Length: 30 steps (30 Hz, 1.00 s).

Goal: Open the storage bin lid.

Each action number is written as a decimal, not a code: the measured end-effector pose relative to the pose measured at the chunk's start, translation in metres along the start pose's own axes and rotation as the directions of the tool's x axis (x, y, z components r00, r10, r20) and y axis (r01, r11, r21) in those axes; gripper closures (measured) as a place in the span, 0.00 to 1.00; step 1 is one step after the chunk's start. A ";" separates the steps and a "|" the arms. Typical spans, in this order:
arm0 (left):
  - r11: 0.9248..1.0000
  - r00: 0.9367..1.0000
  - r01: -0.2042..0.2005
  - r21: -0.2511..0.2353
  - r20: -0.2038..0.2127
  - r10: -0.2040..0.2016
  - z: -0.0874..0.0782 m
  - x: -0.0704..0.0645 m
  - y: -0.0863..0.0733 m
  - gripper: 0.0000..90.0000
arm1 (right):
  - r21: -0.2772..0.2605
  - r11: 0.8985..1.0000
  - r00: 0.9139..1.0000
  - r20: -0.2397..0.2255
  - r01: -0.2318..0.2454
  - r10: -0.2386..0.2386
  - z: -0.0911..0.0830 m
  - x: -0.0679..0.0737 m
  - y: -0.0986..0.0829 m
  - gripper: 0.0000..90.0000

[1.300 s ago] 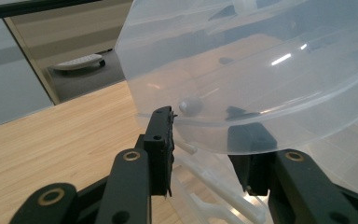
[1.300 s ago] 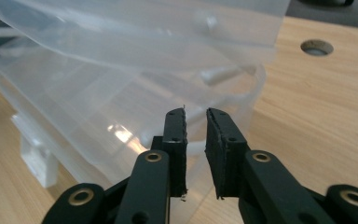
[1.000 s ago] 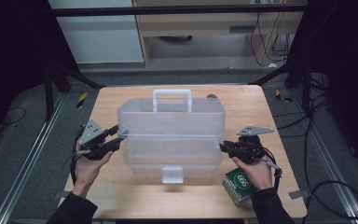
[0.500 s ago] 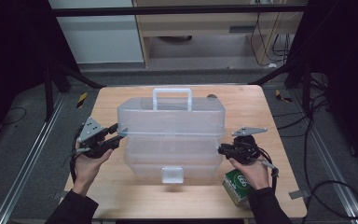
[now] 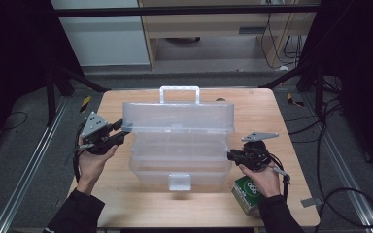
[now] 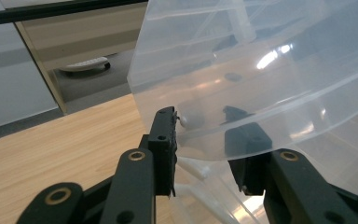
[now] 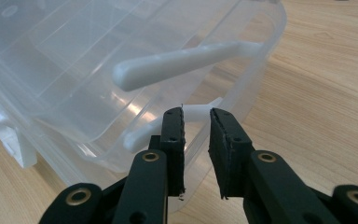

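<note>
Change: lid (image 5: 177,116) raised higher than a second ago.
High view: clear box (image 5: 179,160) centre frame; left gripper (image 5: 119,132) at lid's left corner.
Left gripper view: jaws straddle lid edge (image 6: 205,135), loosely; slip risk.
Right gripper view: right gripper (image 7: 196,116) parted, empty, by hinge arm (image 7: 186,63); box could shift.

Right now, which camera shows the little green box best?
The high view: the green box sits at the table's near right corner, just behind the right gripper, partly covered by the hand. The gripper views look at the clear plastic case instead.
</note>
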<state>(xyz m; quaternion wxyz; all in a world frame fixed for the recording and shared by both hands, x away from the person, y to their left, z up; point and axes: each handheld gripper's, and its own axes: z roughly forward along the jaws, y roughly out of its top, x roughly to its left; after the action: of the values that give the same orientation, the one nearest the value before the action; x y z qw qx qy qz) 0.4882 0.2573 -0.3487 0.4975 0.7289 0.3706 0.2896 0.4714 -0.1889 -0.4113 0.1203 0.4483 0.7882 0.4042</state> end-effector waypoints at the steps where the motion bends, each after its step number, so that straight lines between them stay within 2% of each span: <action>1: 1.000 1.000 0.002 -0.003 -0.002 -0.002 0.001 0.000 0.002 0.71 | -0.004 1.000 1.000 0.000 0.004 -0.004 0.000 0.000 0.000 0.84; 16: 1.000 1.000 0.015 -0.007 -0.026 -0.015 0.010 0.008 0.019 0.73 | 0.000 1.000 1.000 0.005 0.000 0.000 0.000 0.000 0.000 0.84; 30: 1.000 0.997 0.019 -0.006 -0.072 -0.019 0.023 0.015 0.037 0.77 | 0.005 1.000 1.000 0.010 -0.007 0.007 0.000 0.001 0.000 0.84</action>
<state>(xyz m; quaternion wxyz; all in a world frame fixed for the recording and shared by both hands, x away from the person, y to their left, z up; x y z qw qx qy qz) 0.5241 0.2488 -0.3208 0.4885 0.7131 0.3944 0.3121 0.4709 -0.1881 -0.4108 0.1218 0.4536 0.7869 0.4002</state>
